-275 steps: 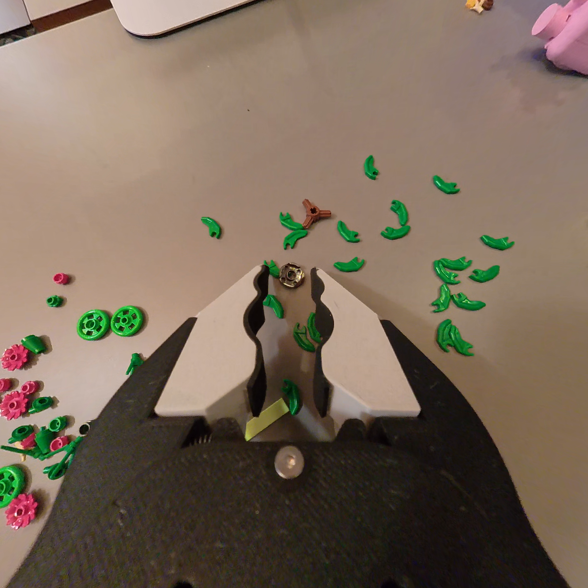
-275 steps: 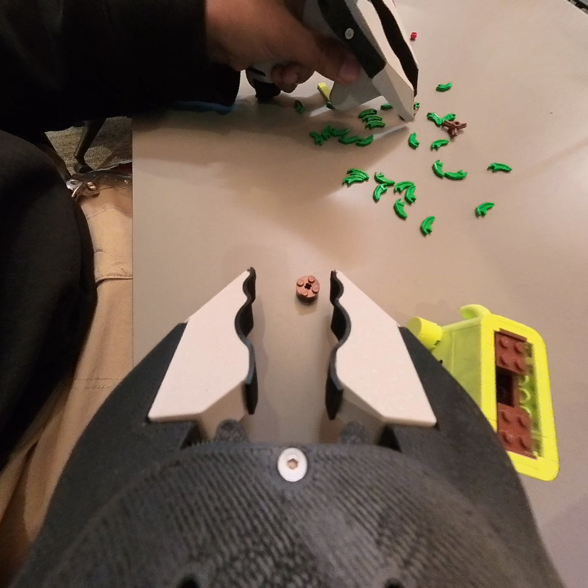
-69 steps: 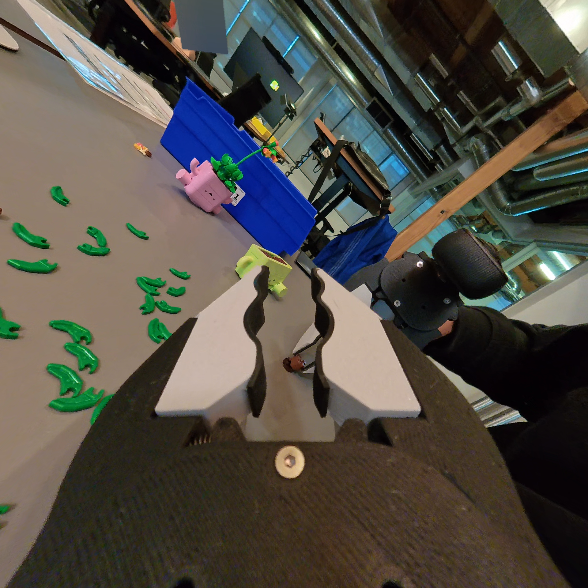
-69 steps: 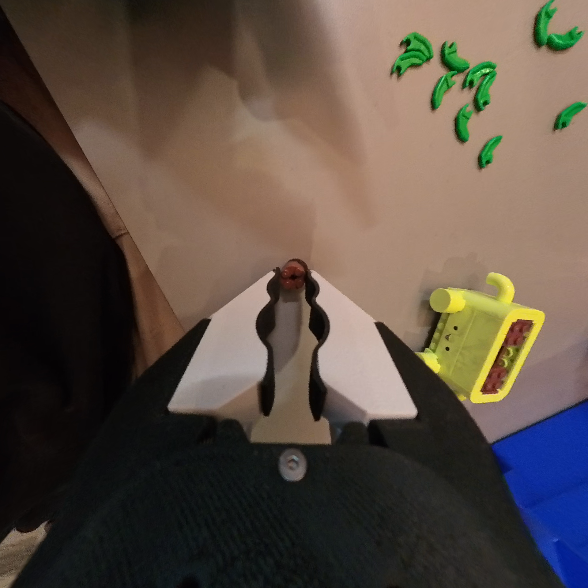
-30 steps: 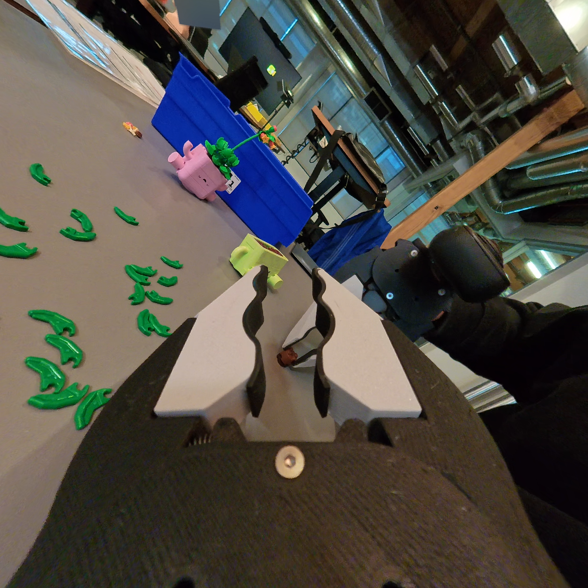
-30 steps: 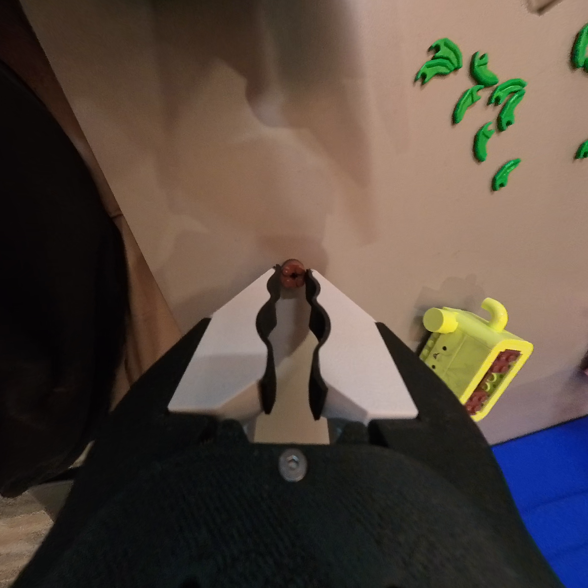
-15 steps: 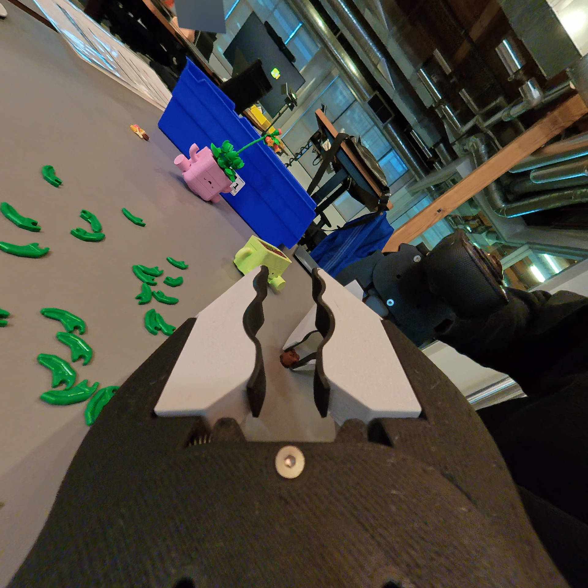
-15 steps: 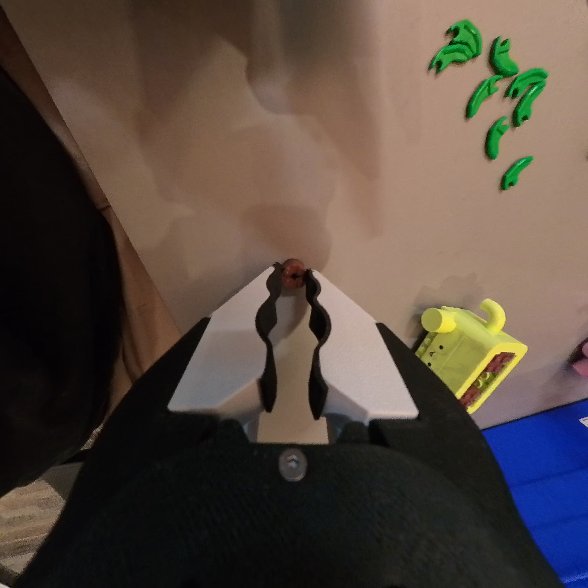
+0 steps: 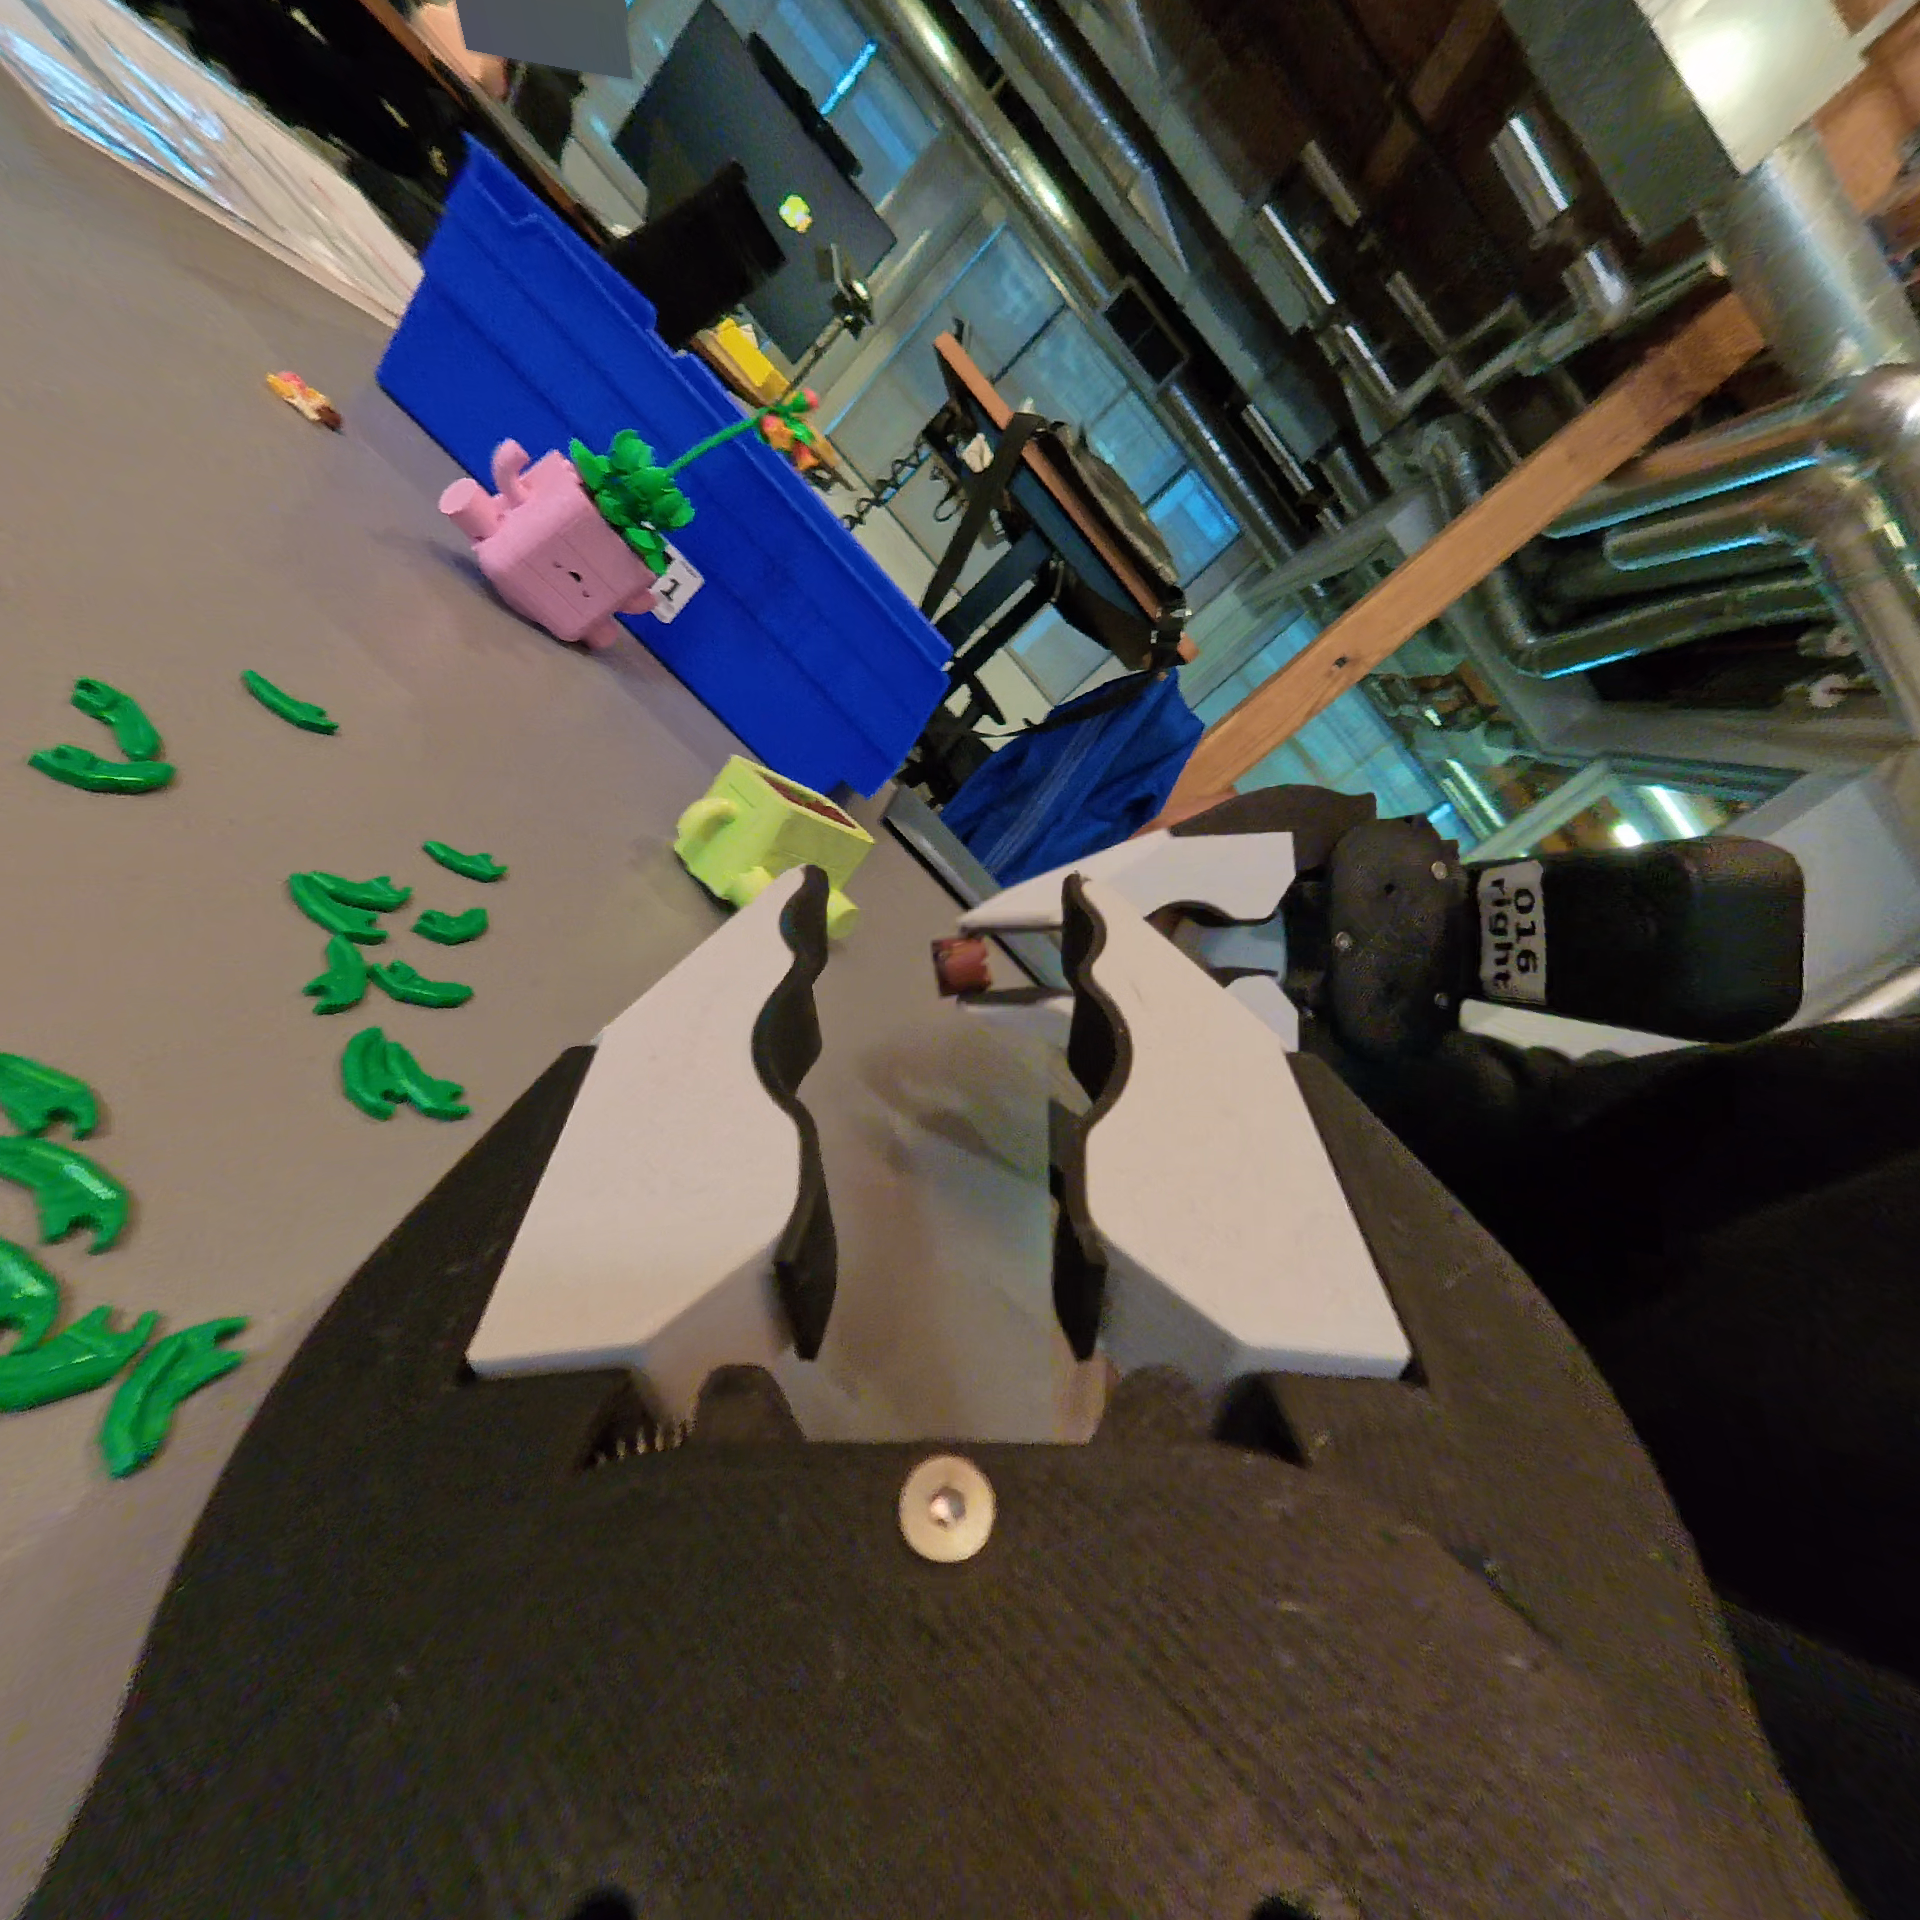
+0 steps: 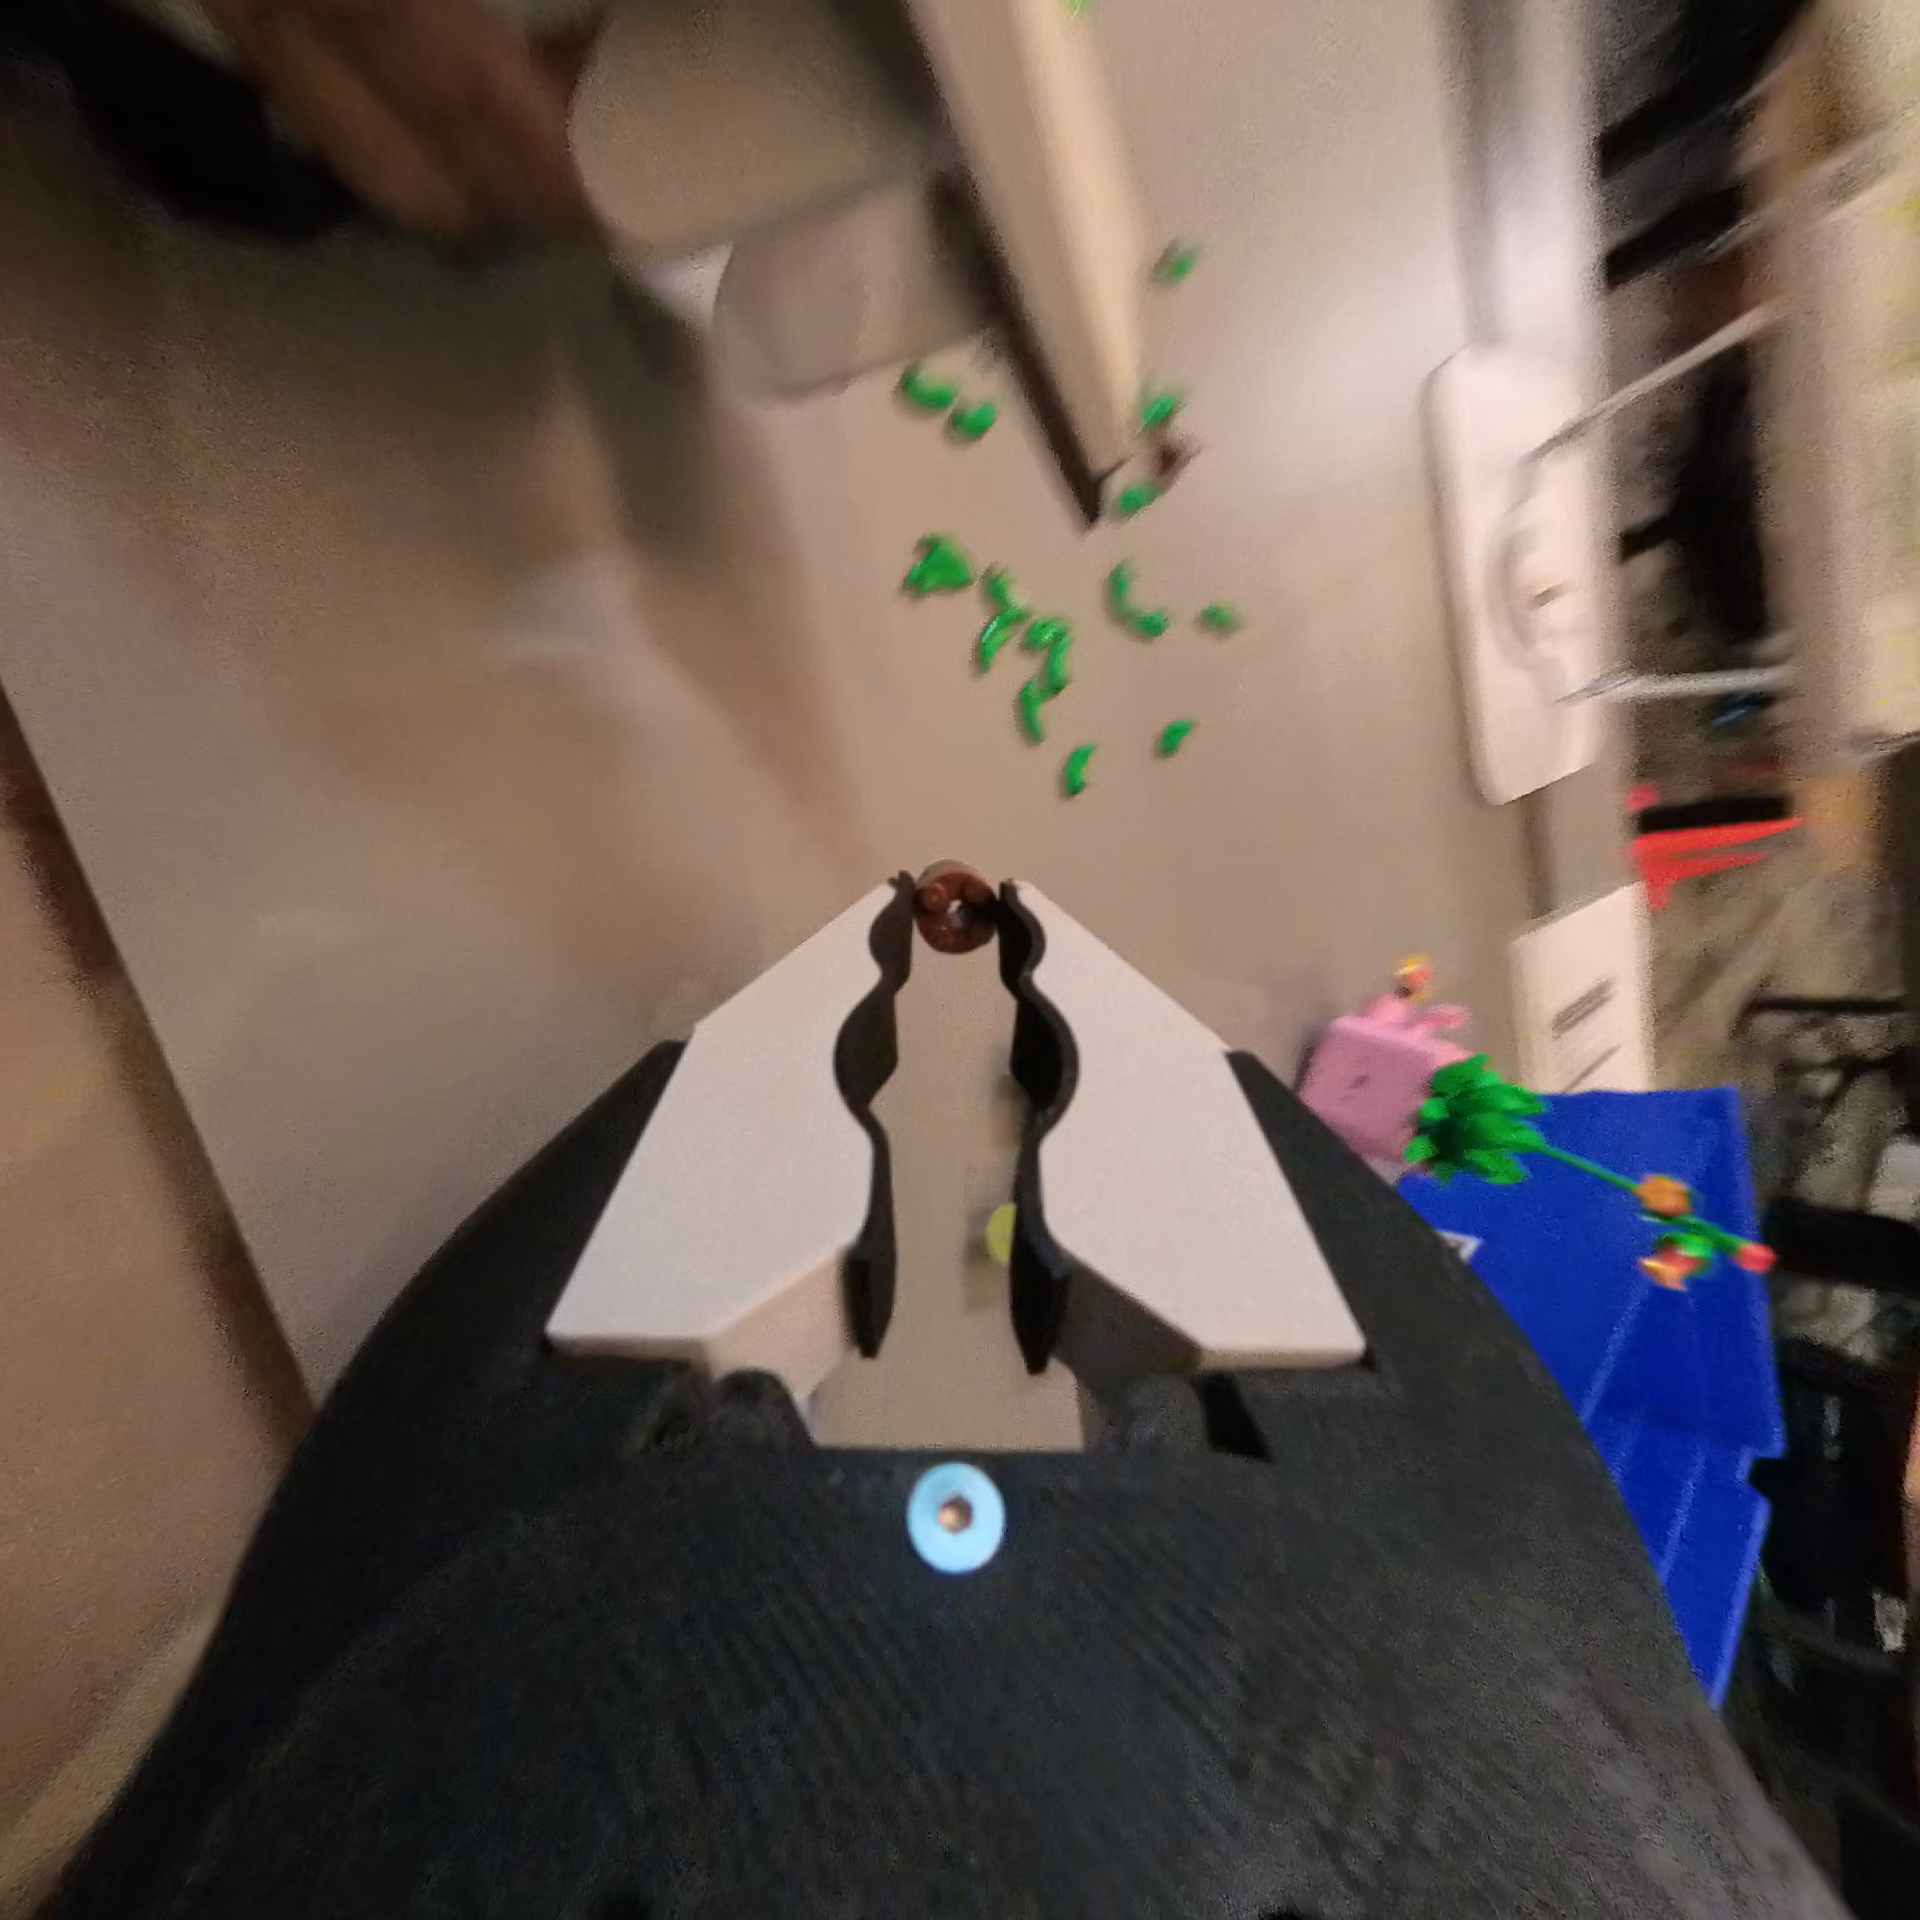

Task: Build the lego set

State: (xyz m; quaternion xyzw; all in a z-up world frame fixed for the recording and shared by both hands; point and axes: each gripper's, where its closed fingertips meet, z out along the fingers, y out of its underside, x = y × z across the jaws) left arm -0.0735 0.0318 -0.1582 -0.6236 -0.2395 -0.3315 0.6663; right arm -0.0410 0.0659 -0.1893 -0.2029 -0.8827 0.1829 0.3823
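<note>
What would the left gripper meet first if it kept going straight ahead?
Probably the small round brown brick, pinched at the tip of the right gripper, which lies just beyond the left gripper's open jaws. Depth is uncertain.

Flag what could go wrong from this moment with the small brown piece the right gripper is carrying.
1. The right gripper pinches the round brown piece only at its very fingertips, so it might slip or twist out.
2. The piece hangs in the air above the table; if dropped it could roll away.
3. The left gripper is open and empty just beside it, so a handover could knock it loose.
</note>
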